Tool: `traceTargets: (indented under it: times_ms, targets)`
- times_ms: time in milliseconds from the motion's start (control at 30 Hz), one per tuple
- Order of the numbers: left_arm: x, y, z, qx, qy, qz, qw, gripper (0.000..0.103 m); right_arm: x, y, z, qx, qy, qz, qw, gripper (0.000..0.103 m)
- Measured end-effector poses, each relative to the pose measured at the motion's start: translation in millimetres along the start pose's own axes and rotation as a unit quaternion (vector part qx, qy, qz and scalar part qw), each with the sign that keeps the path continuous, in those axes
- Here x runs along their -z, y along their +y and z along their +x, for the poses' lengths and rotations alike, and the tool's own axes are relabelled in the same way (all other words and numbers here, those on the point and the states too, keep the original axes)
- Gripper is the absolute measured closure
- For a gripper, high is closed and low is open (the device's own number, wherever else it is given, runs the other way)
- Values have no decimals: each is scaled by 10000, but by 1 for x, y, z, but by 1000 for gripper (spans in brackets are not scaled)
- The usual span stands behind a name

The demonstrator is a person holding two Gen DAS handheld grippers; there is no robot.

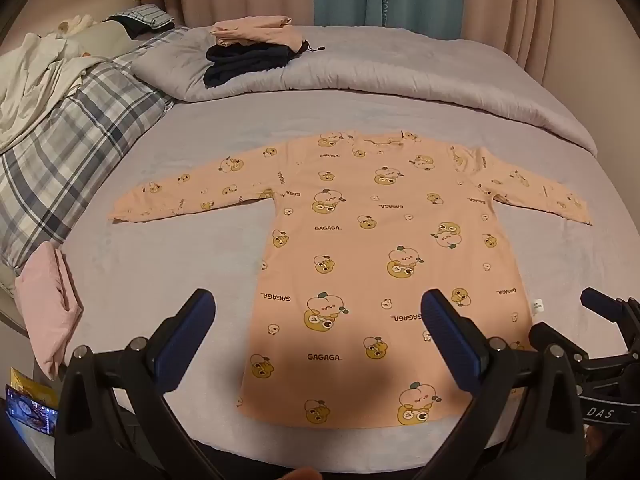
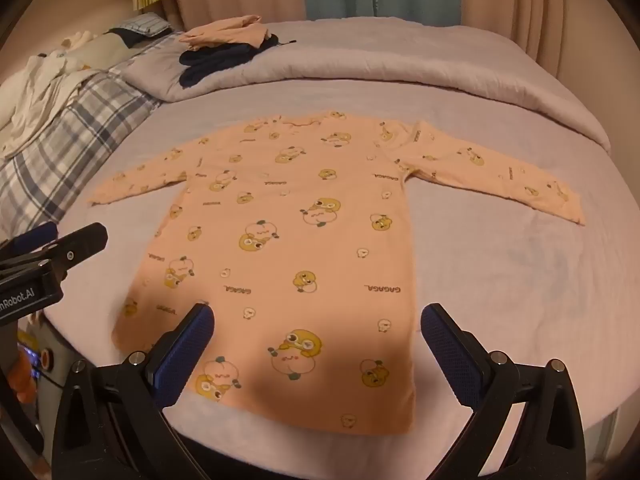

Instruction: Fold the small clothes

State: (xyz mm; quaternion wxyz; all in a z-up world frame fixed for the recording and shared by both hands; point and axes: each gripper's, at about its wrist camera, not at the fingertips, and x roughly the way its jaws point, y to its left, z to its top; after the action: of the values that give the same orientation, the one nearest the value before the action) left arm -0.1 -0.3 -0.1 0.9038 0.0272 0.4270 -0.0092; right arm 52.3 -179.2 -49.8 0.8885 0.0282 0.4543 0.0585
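A small peach long-sleeved shirt [image 1: 360,248] with yellow cartoon prints lies flat on the grey bed sheet [image 1: 168,264], both sleeves spread out, its hem toward me. My left gripper [image 1: 318,308] hovers open above the hem, nothing between its blue pads. My right gripper [image 2: 318,320] is open too, above the same shirt [image 2: 288,248] near its lower part, and holds nothing. The right gripper's tip also shows in the left wrist view at the right edge [image 1: 600,304]. The left gripper's finger [image 2: 80,240] shows at the left edge of the right wrist view.
A folded pink cloth [image 1: 48,304] lies at the bed's left edge. A stack of folded peach and dark clothes [image 1: 252,52] rests on the rolled grey duvet [image 1: 400,80] at the back. A plaid quilt [image 1: 68,152] and white clothes [image 1: 36,80] fill the left. Curtains hang behind.
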Motion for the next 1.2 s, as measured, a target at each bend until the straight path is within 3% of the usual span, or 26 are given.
traceTargets:
  times_ms: [1200]
  targets:
    - [8,0,3,138,196,-16,9997,0,1,-3,5,-94,21,34,9999,1]
